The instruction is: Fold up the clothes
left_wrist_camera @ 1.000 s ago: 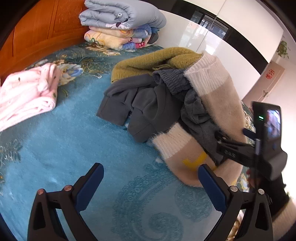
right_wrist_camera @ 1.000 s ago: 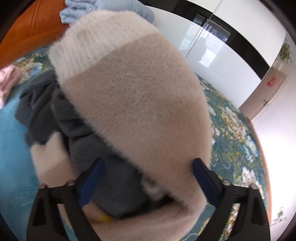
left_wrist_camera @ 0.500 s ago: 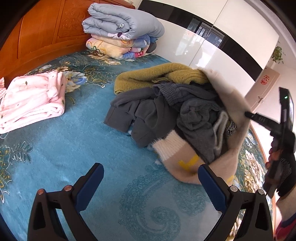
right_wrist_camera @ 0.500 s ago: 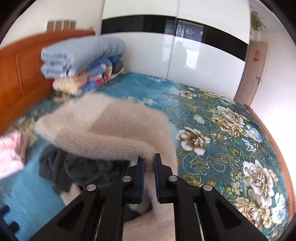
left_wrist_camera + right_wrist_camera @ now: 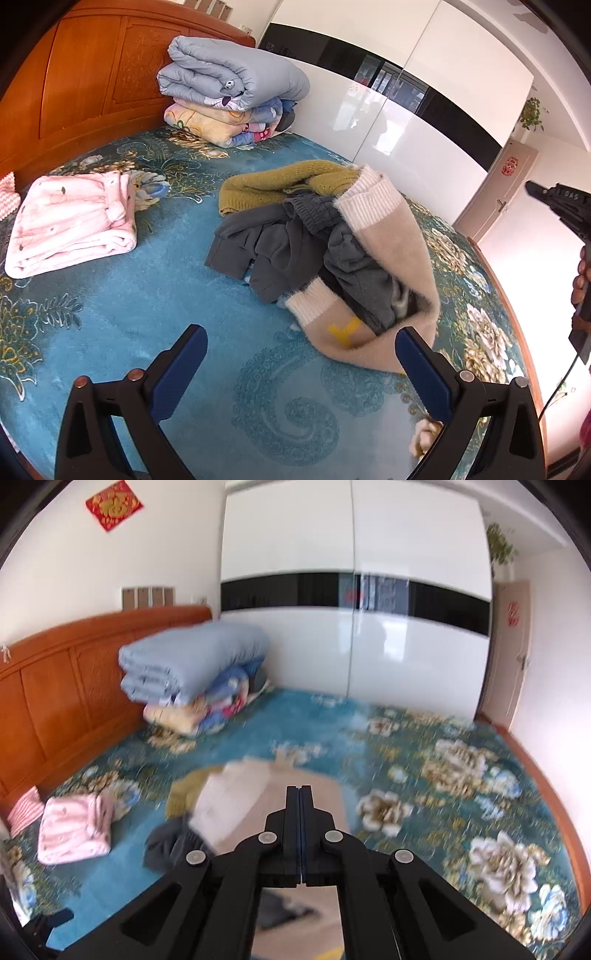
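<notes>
- Holding left tool [image 5: 299, 336] spread wide and empty, low over the bed [image 5: 147, 302], probably readying for a second corner.
- Carrying right tool [image 5: 300, 788] pressed fully closed, high above the heap; no cloth showing between its pads.
- Leaving beige sweater [image 5: 388, 251] draped over grey clothes [image 5: 266, 243] mid-bed, unfolded.
- Keeping folded pink garment [image 5: 70, 229] apart near the headboard, likely saving folding room.
</notes>
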